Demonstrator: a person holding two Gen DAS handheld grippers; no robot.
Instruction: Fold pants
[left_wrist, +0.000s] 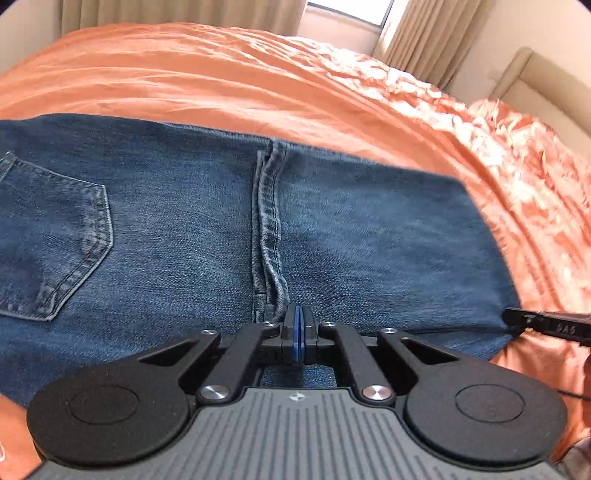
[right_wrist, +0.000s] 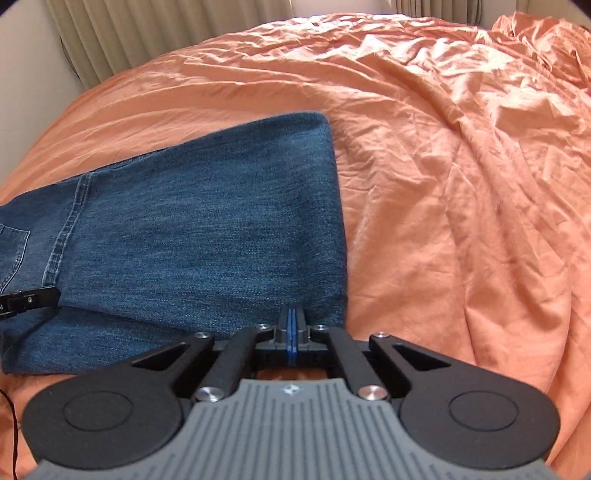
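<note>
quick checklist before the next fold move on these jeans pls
1. Left gripper shut on the near edge of the blue denim jeans, beside the thick middle seam: ok.
2. Right gripper shut on the same near edge, close to the right-hand corner: ok.
3. How many denim layers each gripper holds: cannot tell.
4. Jeans lying flat, no bunching: ok.
5. Back pocket flat: ok.
6. Wrinkled orange bedsheet bare beyond the jeans for folding over: ok.
</note>
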